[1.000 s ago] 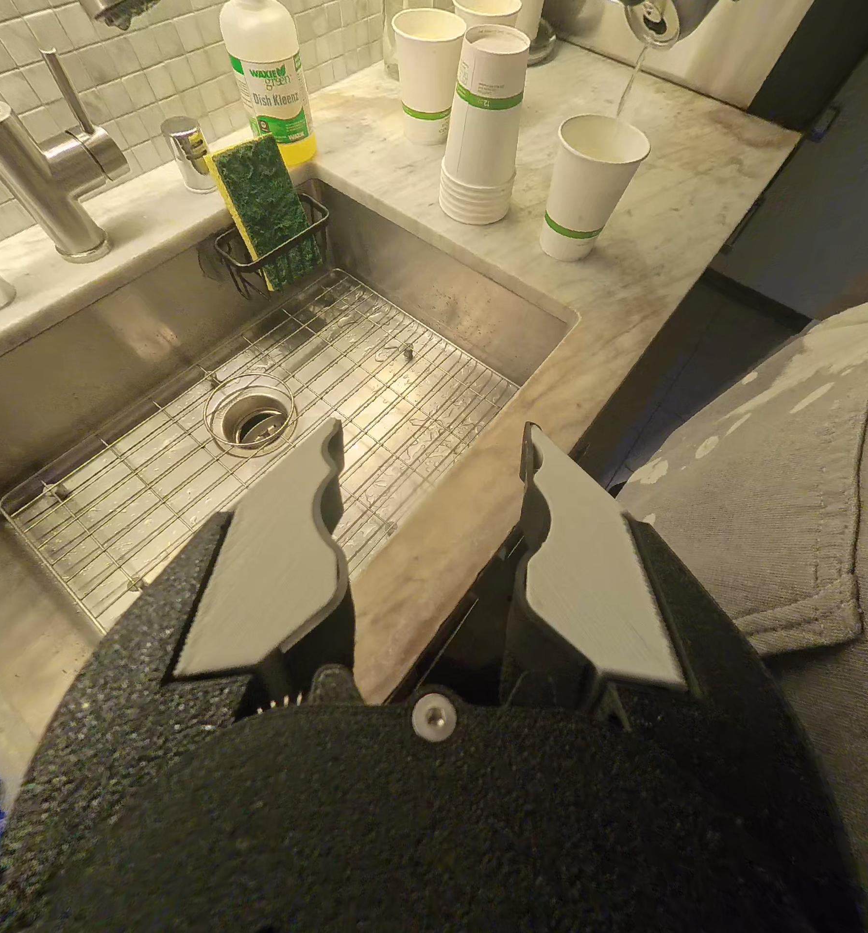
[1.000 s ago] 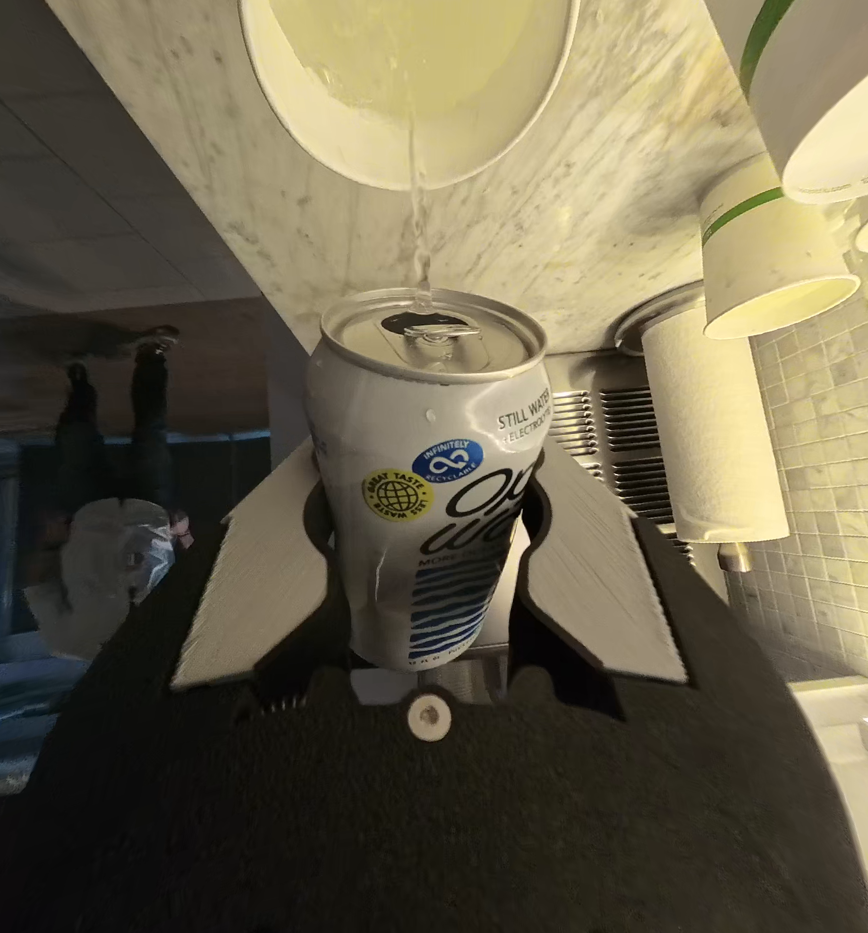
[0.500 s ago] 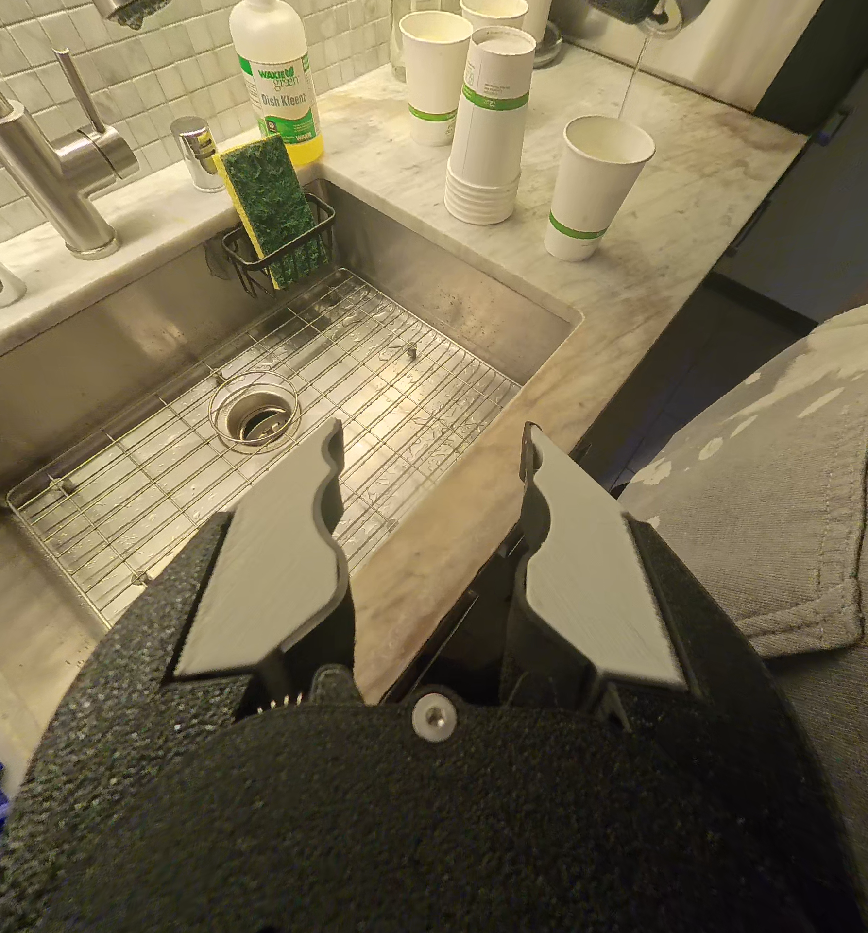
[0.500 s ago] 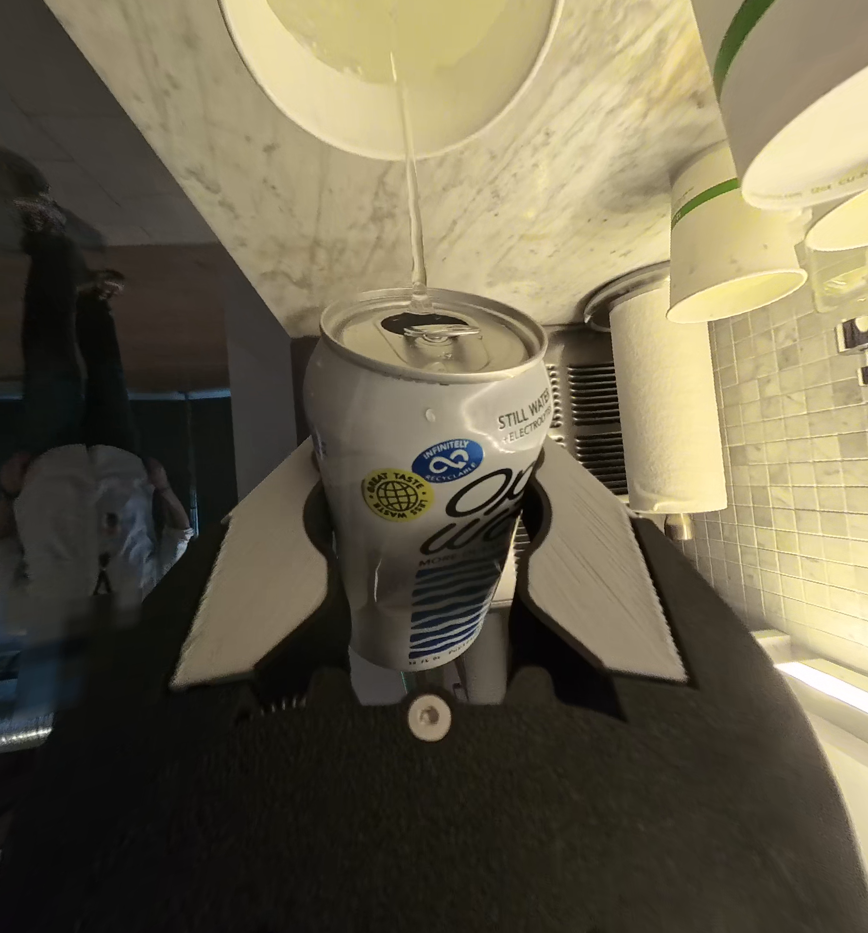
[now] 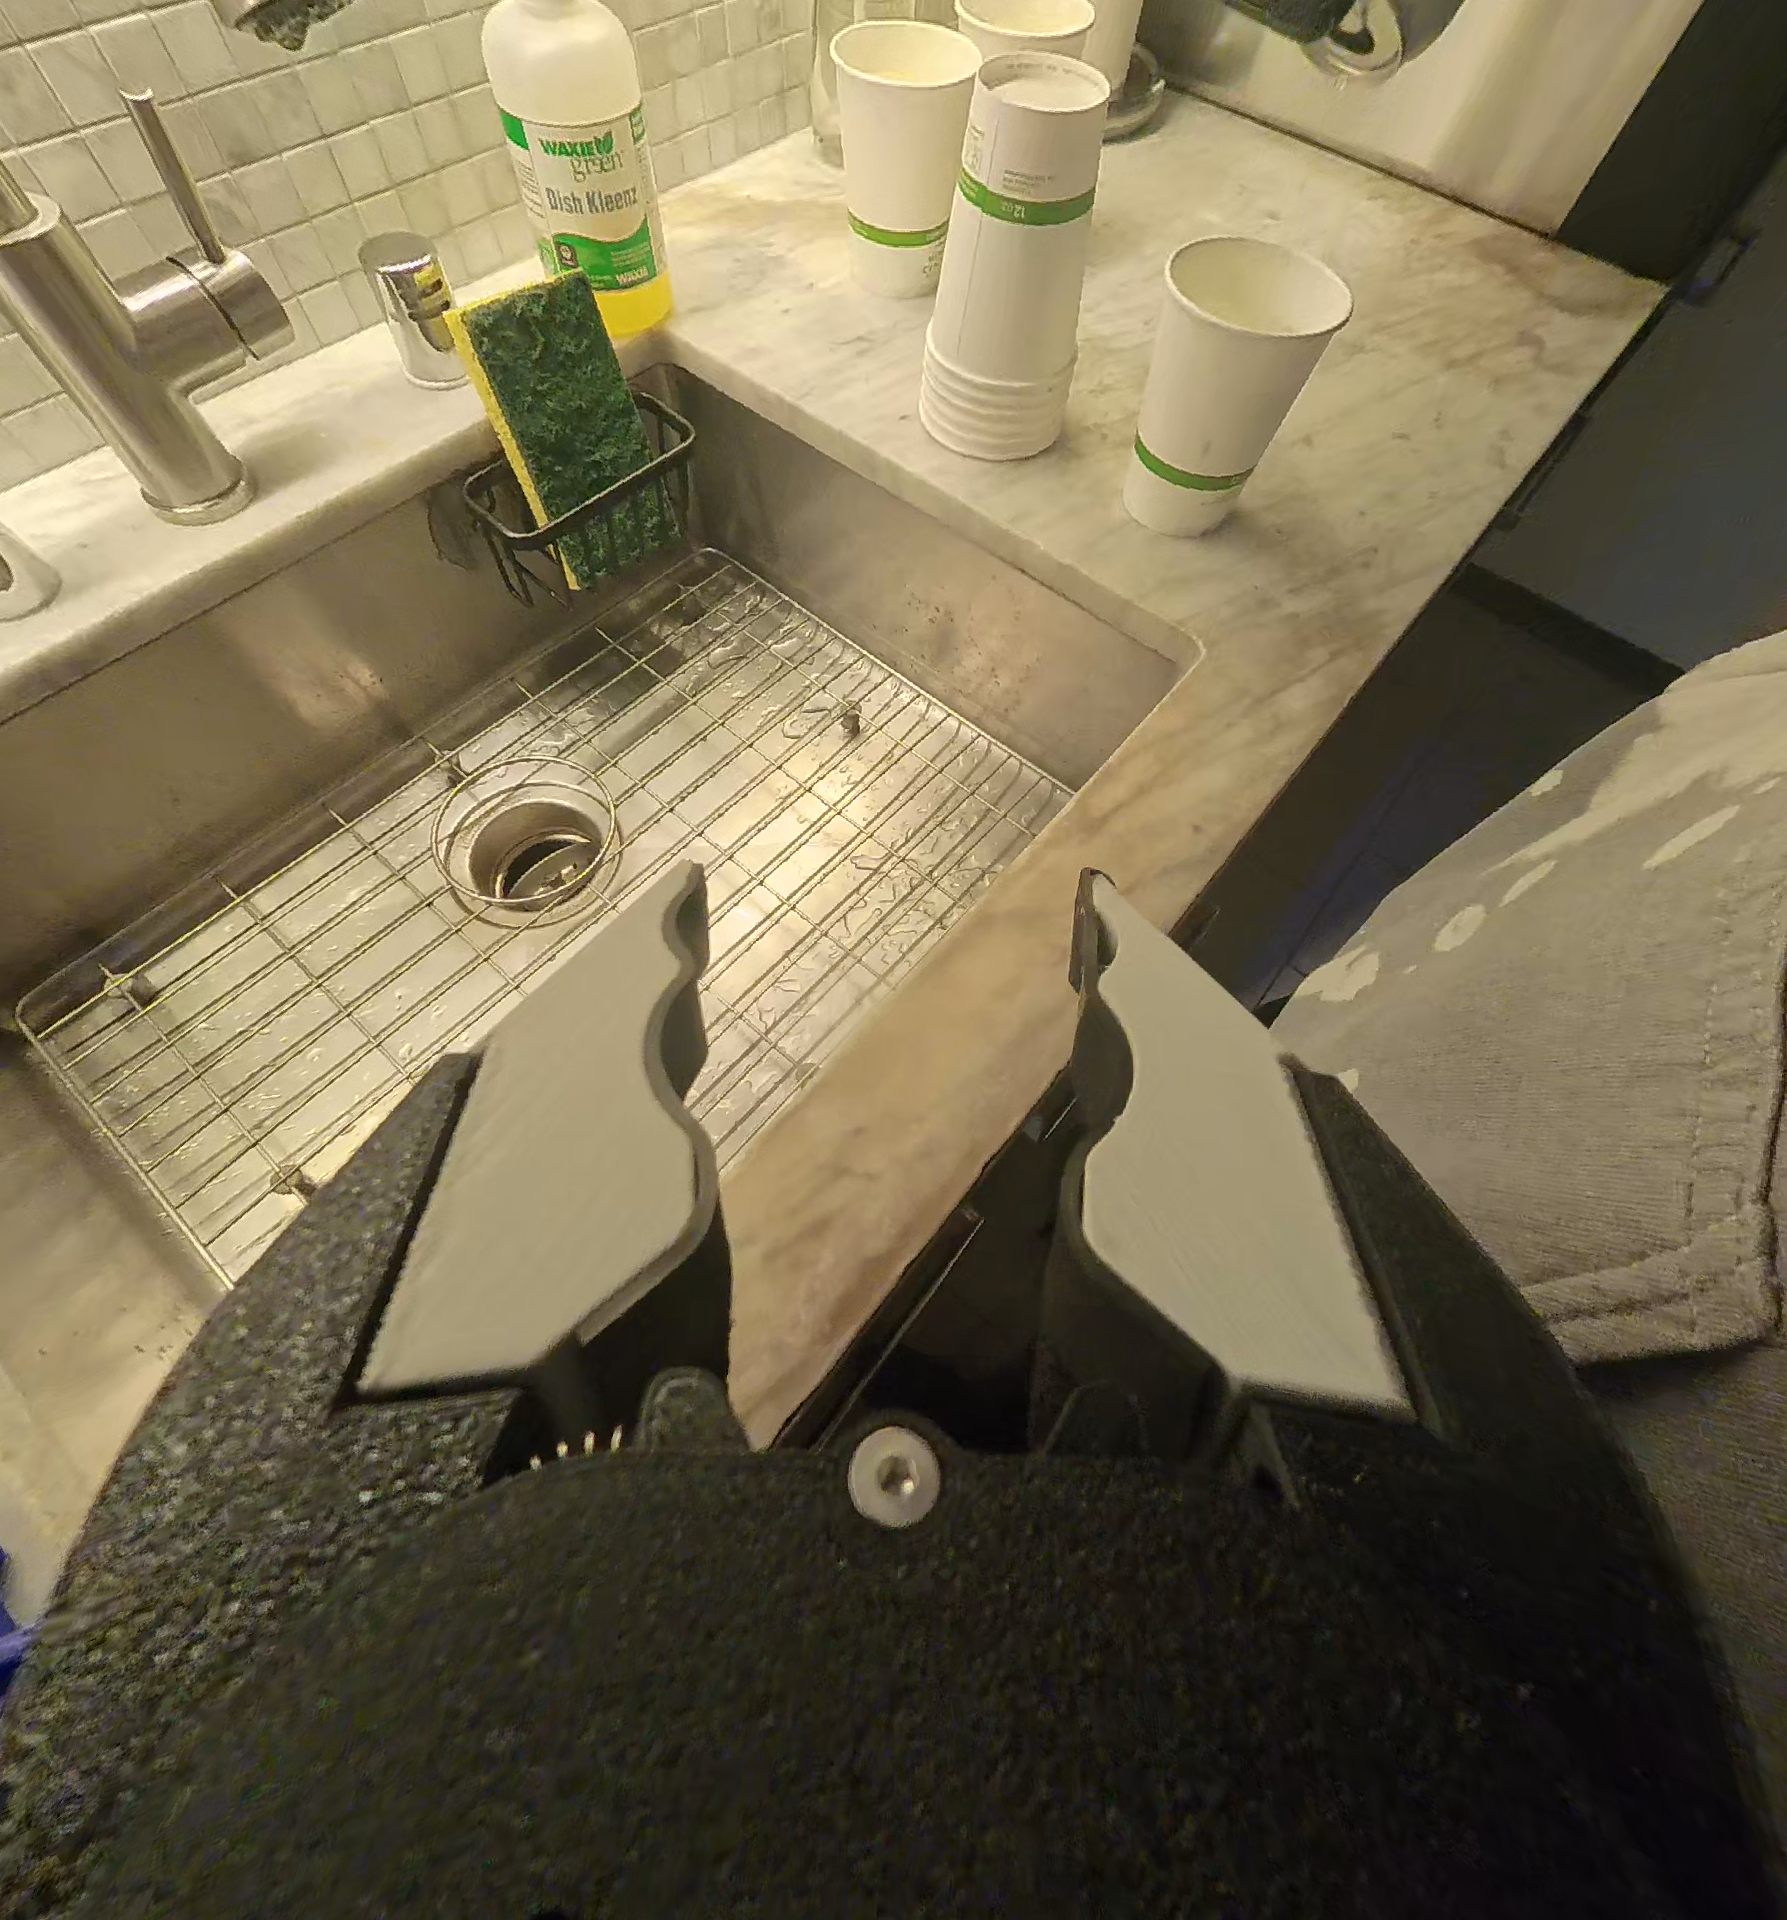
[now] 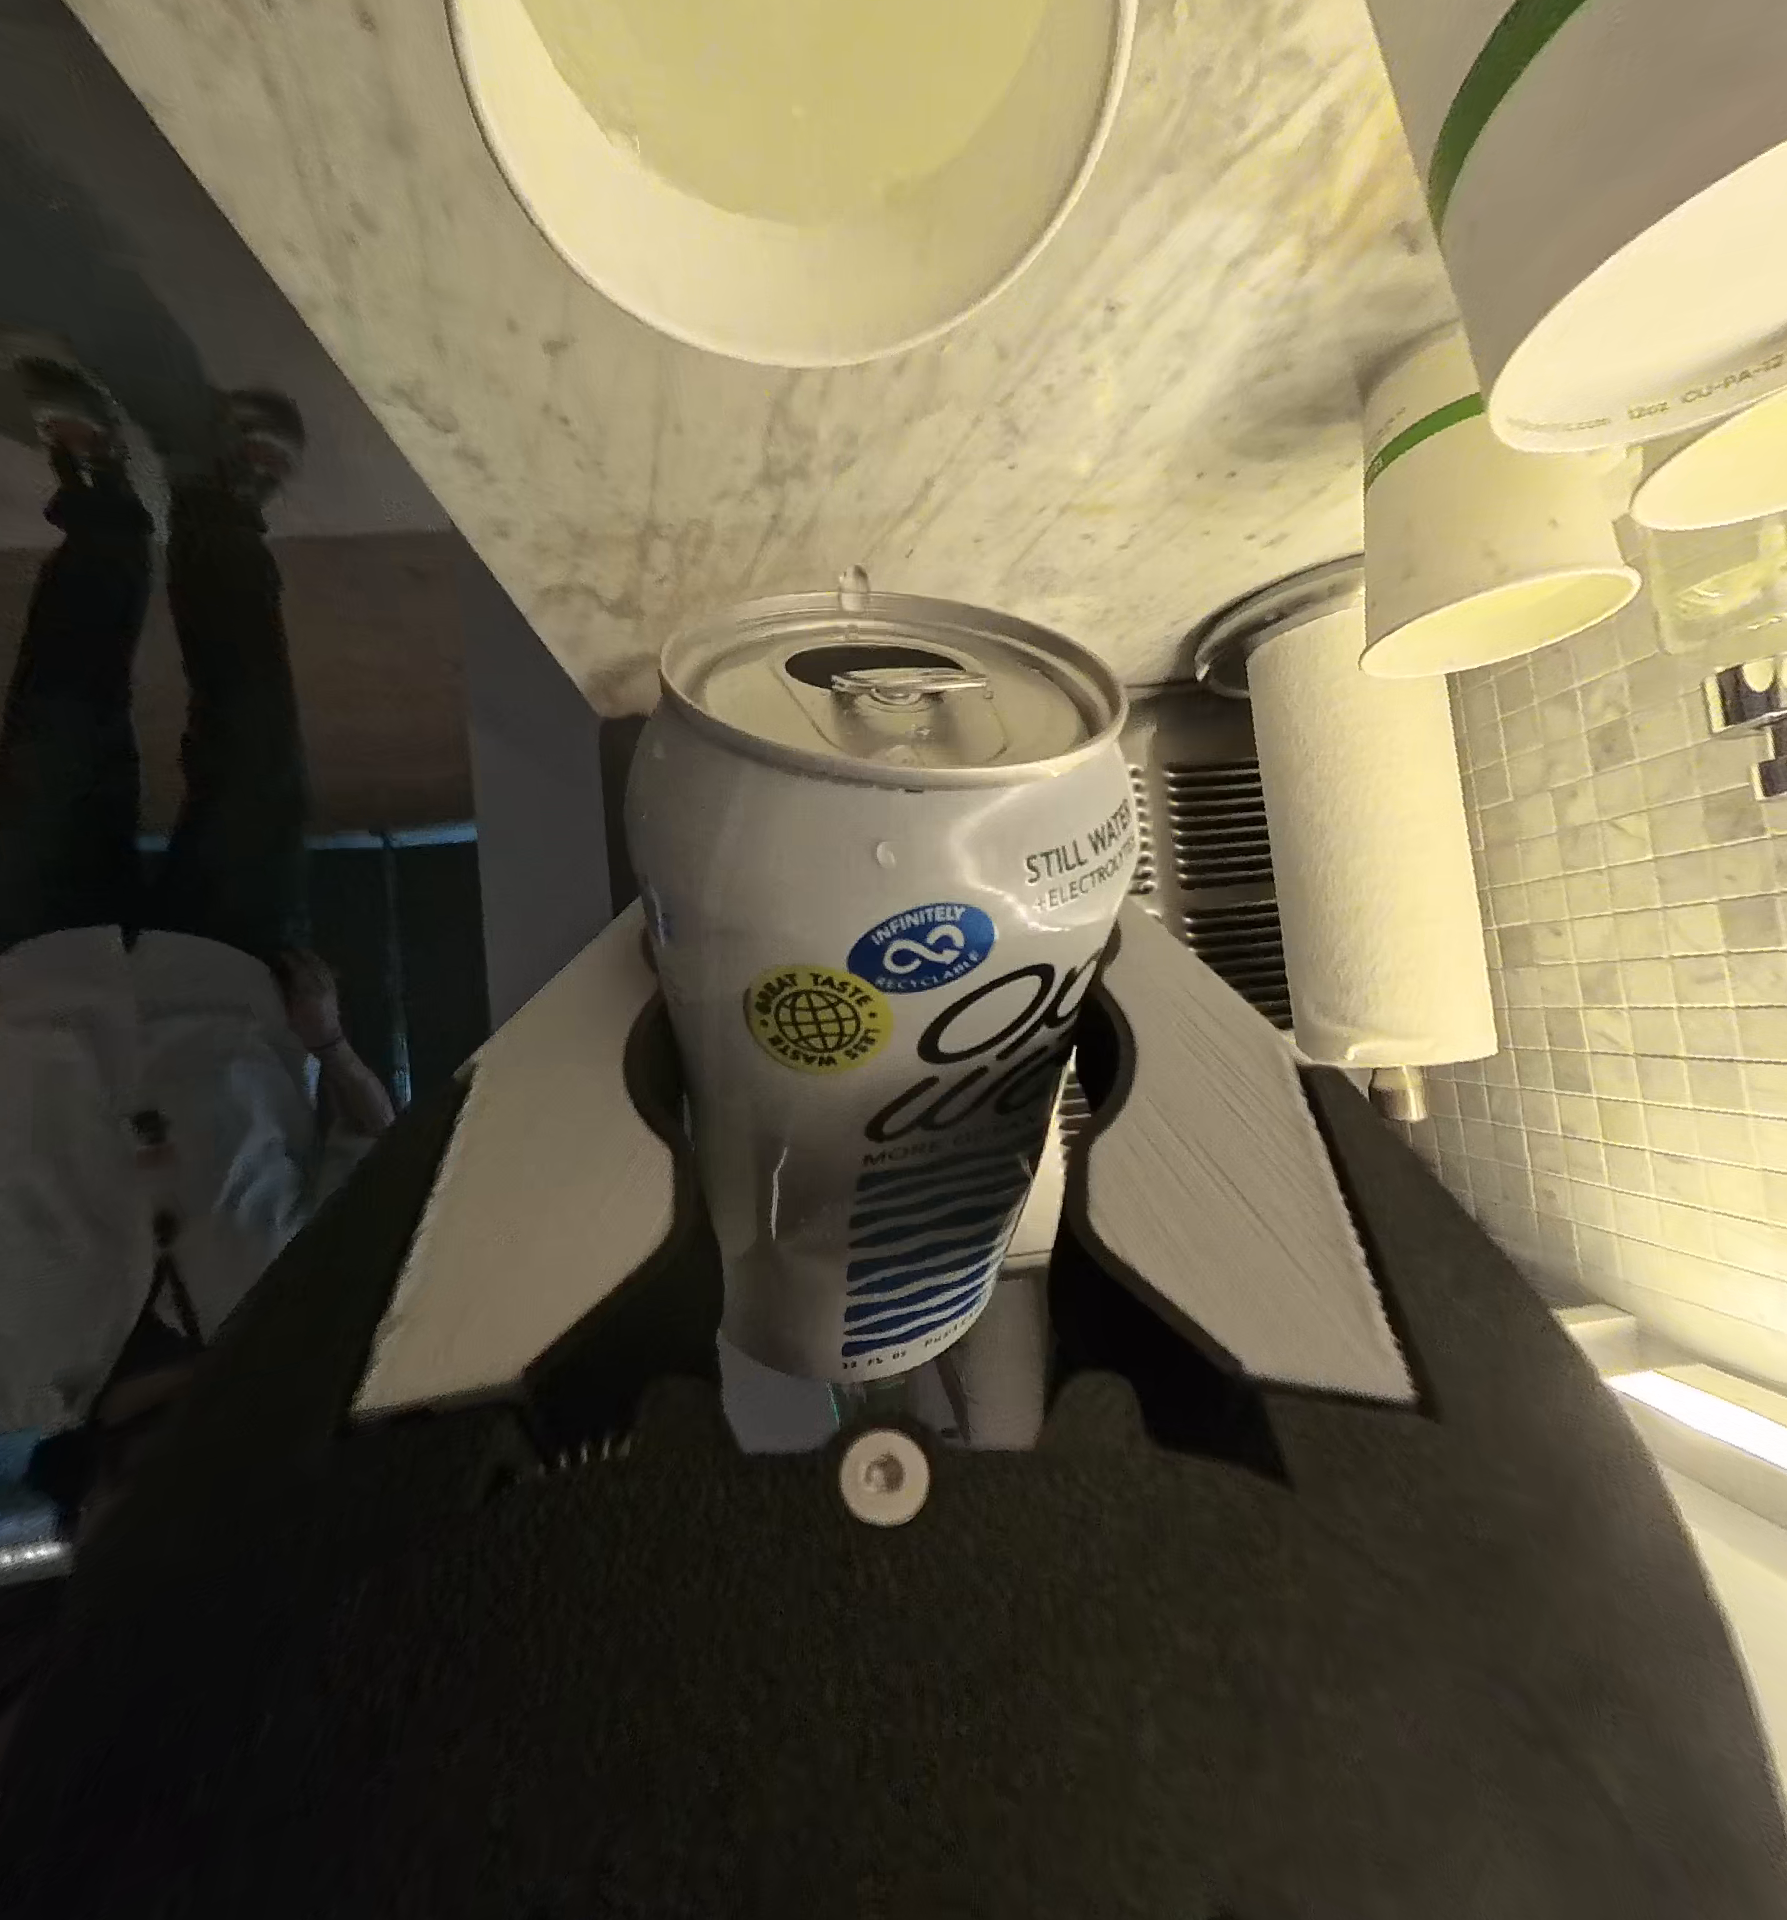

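Observation:
My right gripper (image 6: pixel 884 956) is shut on a dented silver drink can (image 6: pixel 930 831) with an open top. The view is upside down: the can's mouth points at the open white paper cup (image 6: pixel 795 125) on the marble counter (image 6: pixel 1128 436). The cup holds liquid, and a single drop hangs at the can's rim. In the left wrist view the same cup (image 5: pixel 1237 384) stands alone on the counter, with the can (image 5: pixel 1372 42) just showing at the top edge. My left gripper (image 5: pixel 889 914) is open and empty over the counter's front edge, beside the sink (image 5: pixel 972 603).
A stack of paper cups (image 5: pixel 1014 270) and more cups (image 5: pixel 899 156) stand behind the lone cup. A dish soap bottle (image 5: pixel 582 156), a sponge in a caddy (image 5: pixel 567 416) and a faucet (image 5: pixel 89 312) edge the sink. A grey-clothed person (image 5: pixel 1595 1039) is at the right. A paper towel roll (image 6: pixel 1367 852) is by the wall. Tip to tip, the grippers are about 45 centimeters apart.
The stream from the can into the cup has stopped, leaving only a drop at the rim. The can has moved back and up from the cup. My left gripper stayed open, shifting slightly.

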Available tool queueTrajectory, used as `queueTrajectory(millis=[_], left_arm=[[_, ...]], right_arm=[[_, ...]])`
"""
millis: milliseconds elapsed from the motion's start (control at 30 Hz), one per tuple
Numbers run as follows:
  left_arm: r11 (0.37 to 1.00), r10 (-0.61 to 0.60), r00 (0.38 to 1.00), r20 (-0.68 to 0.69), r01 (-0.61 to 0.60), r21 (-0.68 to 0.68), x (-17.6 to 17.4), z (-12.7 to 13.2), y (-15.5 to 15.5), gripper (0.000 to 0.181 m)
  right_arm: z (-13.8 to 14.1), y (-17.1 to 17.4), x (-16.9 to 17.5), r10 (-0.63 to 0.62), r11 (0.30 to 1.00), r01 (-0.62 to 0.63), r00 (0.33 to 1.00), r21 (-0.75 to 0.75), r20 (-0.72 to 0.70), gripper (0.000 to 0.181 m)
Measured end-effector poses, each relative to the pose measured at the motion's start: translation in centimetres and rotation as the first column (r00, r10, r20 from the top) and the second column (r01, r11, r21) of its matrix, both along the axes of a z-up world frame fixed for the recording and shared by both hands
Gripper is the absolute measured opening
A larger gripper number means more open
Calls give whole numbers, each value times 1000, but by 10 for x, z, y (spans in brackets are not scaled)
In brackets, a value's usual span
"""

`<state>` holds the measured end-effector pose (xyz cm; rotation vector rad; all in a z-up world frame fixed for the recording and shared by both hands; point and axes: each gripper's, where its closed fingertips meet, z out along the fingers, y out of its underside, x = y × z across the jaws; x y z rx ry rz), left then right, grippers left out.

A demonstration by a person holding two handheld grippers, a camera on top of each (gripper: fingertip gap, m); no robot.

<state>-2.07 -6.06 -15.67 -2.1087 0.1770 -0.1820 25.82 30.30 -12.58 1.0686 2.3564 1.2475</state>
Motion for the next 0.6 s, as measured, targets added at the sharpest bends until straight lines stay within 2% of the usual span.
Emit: queueTrajectory(millis=[67,167,233,267,333,400,500,533,600], left_arm=[[1000,-4,1000,4,4,3,2,0,2,69],[1000,-11,1000,20,11,9,5,3,3,70],[1000,-11,999,38,10,14,5,5,3,70],[1000,-11,998,55,10,19,5,6,3,70],[999,-12,995,100,8,36,7,12,6,70],[998,-22,989,143,14,62,10,20,11,70],[992,-83,973,214,60,112,22,37,25,71],[988,-116,967,228,88,129,28,44,31,71],[972,-204,946,253,164,170,44,62,43,73]], right_arm=[[-8,-2,0,-10,1000,10,1000,-17,-20,73],[-16,-6,-2,-66,996,57,989,-71,-133,73],[-14,-9,-3,-159,981,122,949,-149,-271,73],[-13,-12,-6,-226,965,158,908,-210,-353,73],[-10,-21,-14,-365,914,195,780,-357,-508,73],[-4,-40,-31,-503,831,137,598,-539,-624,73],[20,-81,-67,-707,655,-90,279,-751,-650,73],[30,-95,-77,-754,598,-180,205,-781,-624,73],[47,-126,-94,-825,484,-346,125,-804,-551,73]])
